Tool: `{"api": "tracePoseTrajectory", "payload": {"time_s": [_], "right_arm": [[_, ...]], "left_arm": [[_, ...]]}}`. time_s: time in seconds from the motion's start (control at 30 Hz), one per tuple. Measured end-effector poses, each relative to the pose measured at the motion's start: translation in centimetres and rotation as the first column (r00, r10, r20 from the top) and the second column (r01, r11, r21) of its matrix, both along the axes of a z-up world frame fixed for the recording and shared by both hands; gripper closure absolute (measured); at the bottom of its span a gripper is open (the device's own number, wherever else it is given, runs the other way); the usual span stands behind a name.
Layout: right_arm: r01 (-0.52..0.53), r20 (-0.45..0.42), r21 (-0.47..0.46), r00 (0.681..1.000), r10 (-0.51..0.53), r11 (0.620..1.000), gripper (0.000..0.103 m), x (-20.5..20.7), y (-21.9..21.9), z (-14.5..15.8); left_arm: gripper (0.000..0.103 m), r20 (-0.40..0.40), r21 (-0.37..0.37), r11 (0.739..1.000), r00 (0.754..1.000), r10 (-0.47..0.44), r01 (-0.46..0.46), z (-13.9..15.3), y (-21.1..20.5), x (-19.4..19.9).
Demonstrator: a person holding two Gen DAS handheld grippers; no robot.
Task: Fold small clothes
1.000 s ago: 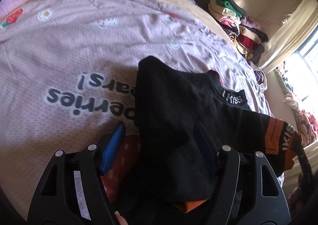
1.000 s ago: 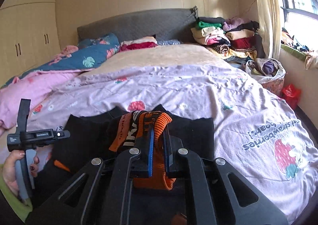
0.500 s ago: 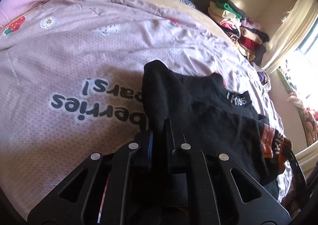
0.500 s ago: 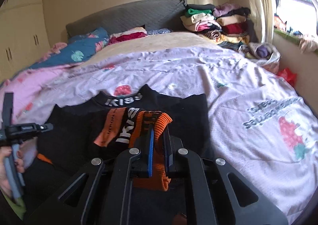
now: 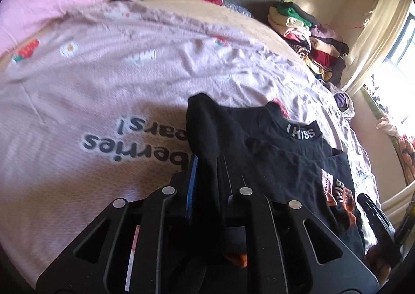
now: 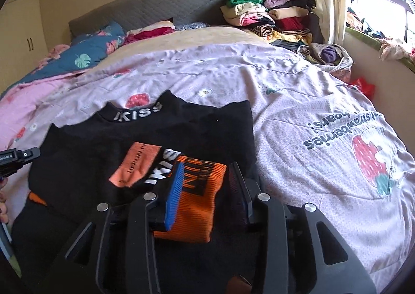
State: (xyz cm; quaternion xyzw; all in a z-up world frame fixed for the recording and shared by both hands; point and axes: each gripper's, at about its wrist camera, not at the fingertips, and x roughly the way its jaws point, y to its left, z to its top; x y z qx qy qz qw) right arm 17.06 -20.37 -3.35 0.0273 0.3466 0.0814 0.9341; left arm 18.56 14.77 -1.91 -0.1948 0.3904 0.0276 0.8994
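A small black top point(image 6: 145, 143) lies flat on the lilac bedspread point(image 6: 285, 102), at the near edge of the bed. Its collar, lettered in white, points toward the headboard point(image 6: 155, 8), so its long axis runs up the bed, away from both tools.

The right gripper point(image 6: 205, 190) sits over the near right part of the top. Its jaws have just been opening: the orange ribbed cuff point(image 6: 199, 195) lies between them, but there is a clear gap on the dark side, so I judge the cuff let go, resting on the chest.

The left gripper point(image 5: 207, 177) is at the top's left side. Its jaws stand close together on a fold of black cloth, the left sleeve point(image 5: 207, 138), which rises from them toward the shoulder; they have eased only a touch, and I read this as a grip.

The coming move, as I judge it, turns on this: the body lies to the right of the left gripper, so that sleeve must cross rightward, over the chest. The left hand is the nearer one for it.
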Motion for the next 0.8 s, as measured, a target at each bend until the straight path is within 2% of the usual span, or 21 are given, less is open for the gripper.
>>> {"api": "tracePoseTrajectory", "payload": {"time_s": [0.1,0.27,0.4,0.53,0.63,0.8], "right_arm": [[-0.035,0.008,0.022,0.999,0.035,0.999,0.067,-0.6,0.3,0.7],[-0.128,-0.012,0.070,0.992,0.129,0.989,0.067,-1.1,1.5,1.1],[-0.178,-0.045,0.071,0.982,0.181,0.982,0.067,-1.4,2.8,0.7],[-0.221,-0.052,0.053,0.973,0.224,0.974,0.063,-1.9,4.0,0.6],[-0.260,-0.053,0.044,0.964,0.262,0.965,0.063,-2.3,4.9,0.7],[-0.290,-0.078,0.090,0.952,0.297,0.953,0.060,-2.4,5.7,0.2]], "left_arm": [[0.086,0.024,0.030,1.000,1.000,-0.003,0.003,1.1,-0.4,-0.6],[0.084,0.013,0.025,0.996,0.996,-0.084,0.084,1.5,-2.5,-1.1],[0.073,-0.039,0.004,0.985,0.984,-0.172,0.172,0.2,-5.1,-0.8],[0.066,-0.081,0.017,0.977,0.975,-0.209,0.211,-1.0,-6.5,-0.6],[0.066,-0.132,0.058,0.976,0.971,-0.199,0.208,-2.1,-6.5,-0.3],[0.066,-0.143,0.041,0.977,0.969,-0.202,0.210,-3.0,-5.9,-0.5]]}}
